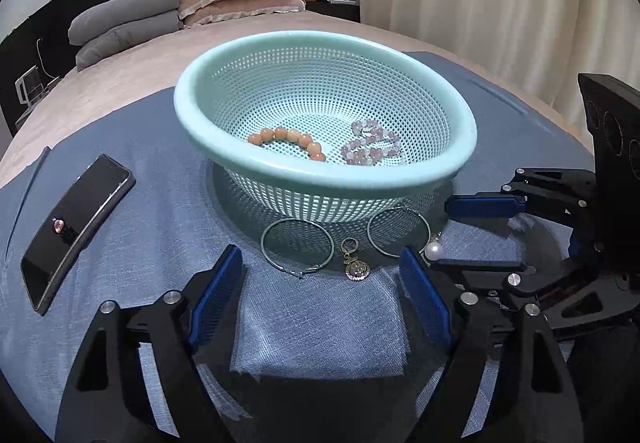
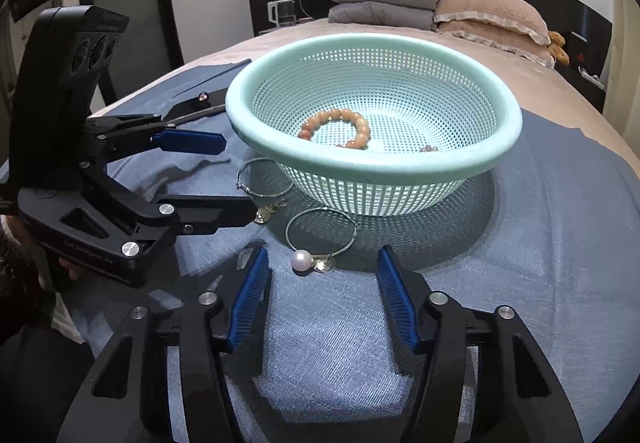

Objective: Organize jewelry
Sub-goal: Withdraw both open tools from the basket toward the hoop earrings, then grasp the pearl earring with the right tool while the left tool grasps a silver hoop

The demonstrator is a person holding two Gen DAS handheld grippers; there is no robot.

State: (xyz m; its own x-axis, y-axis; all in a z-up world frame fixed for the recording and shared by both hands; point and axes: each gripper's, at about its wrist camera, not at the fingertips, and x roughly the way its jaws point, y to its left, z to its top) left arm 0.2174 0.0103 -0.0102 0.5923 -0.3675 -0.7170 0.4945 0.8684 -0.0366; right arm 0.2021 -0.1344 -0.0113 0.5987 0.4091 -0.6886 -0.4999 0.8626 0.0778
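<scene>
Mint-green basket holding an orange bracelet and a pink bracelet. On blue cloth at its 6 o'clock: two hoops, gold charm, pearl earring. Left gripper spread wide, hoops at 12 o'clock; right gripper likewise released, pearl between the tips.

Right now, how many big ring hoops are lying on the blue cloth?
2. One hoop lies left of the gold charm; the other hoop lies right of it, beside the pearl. Both sit just in front of the basket.
</scene>
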